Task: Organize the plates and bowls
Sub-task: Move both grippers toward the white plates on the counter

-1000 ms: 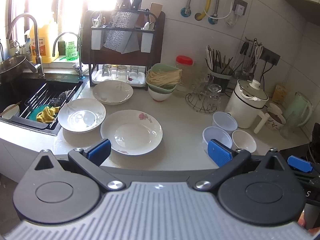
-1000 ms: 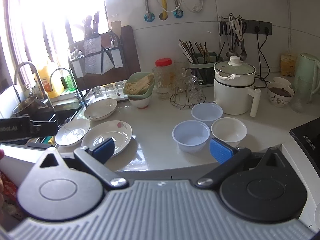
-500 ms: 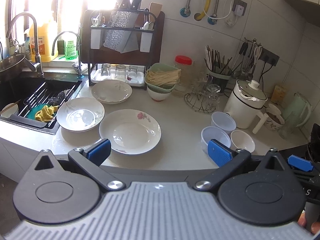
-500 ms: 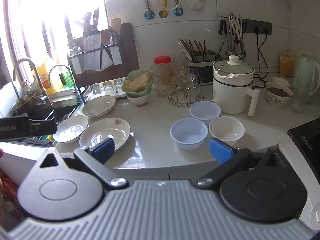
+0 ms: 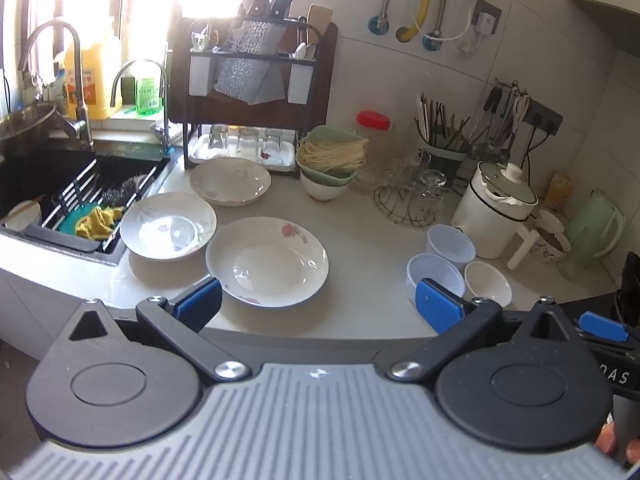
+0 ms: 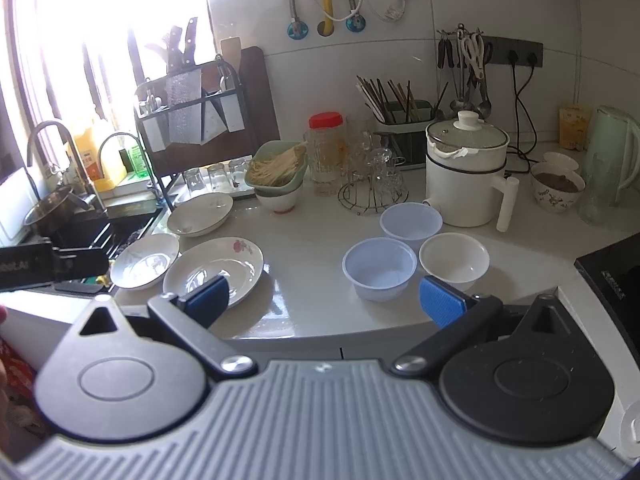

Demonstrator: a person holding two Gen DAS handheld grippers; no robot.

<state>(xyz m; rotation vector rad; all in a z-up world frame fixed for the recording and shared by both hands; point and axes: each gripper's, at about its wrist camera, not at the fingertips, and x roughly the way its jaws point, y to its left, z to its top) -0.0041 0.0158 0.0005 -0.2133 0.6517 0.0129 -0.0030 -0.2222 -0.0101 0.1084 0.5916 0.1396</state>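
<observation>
Your left gripper [image 5: 318, 306] and right gripper [image 6: 324, 300] both stand wide open and empty, short of the counter edge; the flowered plate [image 5: 267, 261] lies just beyond the left fingers, and the blue bowl [image 6: 379, 268] and white bowl [image 6: 454, 258] sit just beyond the right fingers. The plate is shallow and glossy, so a pinch at its near rim may slip. The bowls stand close together, so a careless finger may knock the neighbour.

I see three plates [image 5: 267, 261] clustered on the counter [image 5: 360, 240] right of the sink [image 5: 60, 184], three small bowls [image 6: 379, 268] grouped further right, before the electric pot [image 6: 466, 172]
</observation>
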